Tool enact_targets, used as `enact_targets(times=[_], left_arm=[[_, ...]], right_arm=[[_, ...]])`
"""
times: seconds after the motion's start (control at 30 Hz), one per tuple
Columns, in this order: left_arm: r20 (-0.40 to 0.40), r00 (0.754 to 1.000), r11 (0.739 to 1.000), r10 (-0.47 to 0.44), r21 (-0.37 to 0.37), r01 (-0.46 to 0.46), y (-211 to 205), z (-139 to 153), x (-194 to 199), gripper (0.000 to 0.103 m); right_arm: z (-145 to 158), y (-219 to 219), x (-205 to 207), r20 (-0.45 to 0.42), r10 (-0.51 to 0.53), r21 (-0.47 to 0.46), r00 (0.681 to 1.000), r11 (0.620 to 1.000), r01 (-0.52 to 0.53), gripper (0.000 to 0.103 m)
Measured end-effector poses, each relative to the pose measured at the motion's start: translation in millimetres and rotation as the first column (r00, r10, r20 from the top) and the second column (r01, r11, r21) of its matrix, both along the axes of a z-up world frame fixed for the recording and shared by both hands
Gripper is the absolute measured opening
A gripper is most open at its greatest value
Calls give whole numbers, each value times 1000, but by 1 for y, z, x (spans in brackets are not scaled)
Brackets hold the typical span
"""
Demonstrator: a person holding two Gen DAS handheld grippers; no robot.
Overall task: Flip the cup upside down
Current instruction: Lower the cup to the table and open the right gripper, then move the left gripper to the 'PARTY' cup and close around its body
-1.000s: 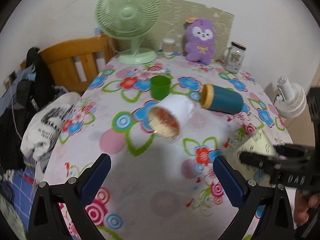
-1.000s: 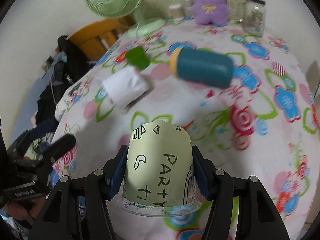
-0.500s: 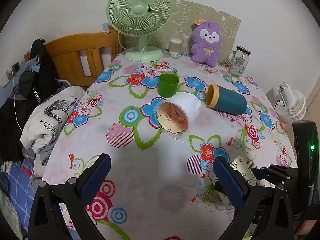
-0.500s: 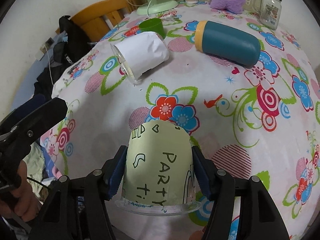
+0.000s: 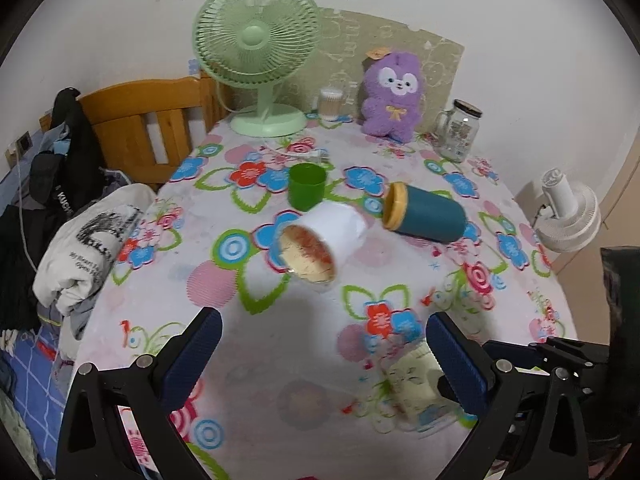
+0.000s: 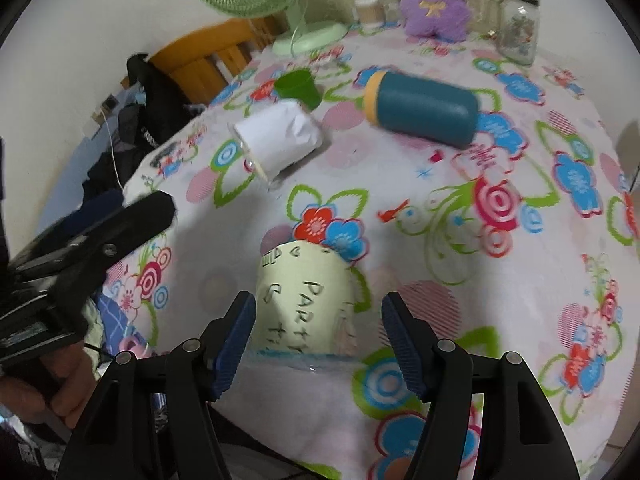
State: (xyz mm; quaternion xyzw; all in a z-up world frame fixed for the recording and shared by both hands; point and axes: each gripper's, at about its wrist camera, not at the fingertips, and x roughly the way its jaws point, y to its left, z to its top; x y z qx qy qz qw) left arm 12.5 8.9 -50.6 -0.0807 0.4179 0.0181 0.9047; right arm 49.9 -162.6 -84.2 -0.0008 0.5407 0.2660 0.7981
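A pale green paper cup [image 6: 306, 300] with "PARTY" lettering stands upside down, rim on the floral tablecloth [image 6: 460, 240]. My right gripper [image 6: 316, 332] is open, its fingers either side of the cup and apart from it. The cup also shows in the left wrist view [image 5: 412, 384], low right, behind the right finger of my left gripper [image 5: 324, 348], which is open and empty above the table. A white cup [image 5: 320, 242] lies on its side mid-table, mouth toward me. A green cup [image 5: 307, 186] stands upright behind it.
A teal bottle [image 5: 426, 216] with a yellow cap lies on its side right of the white cup. A green fan [image 5: 258, 56], purple plush [image 5: 394, 92] and glass jar [image 5: 458, 130] stand at the back. A wooden chair [image 5: 148, 124] with clothes is left.
My right gripper set the pale green cup down upside down and opened off it, drawing back a little. My left gripper stayed open and shifted slightly.
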Motion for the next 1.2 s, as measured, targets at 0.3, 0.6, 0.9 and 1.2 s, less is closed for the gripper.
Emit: enact_targets(times=[0.3,0.6,0.9,1.2], left_arm=[[-48,999,998,-23,-61,20,-34,-10,16,103],[-163,986,991,-30,-130,9,-51,-37,32,103],[-225,974,992,-23,-123,-5,-57,-52,42,103],[-271,963,993,-6,-112,-26,-57,-65,49,103]], right_arm=[[16,-63,-4,40,-120,32,992,992,119,72],[-2,-88,-1,-1,-155,44,988,987,155,72],[-8,-91,2,-12,-150,48,989,988,150,72],[-16,-94,7,-35,-154,52,987,986,156,72]])
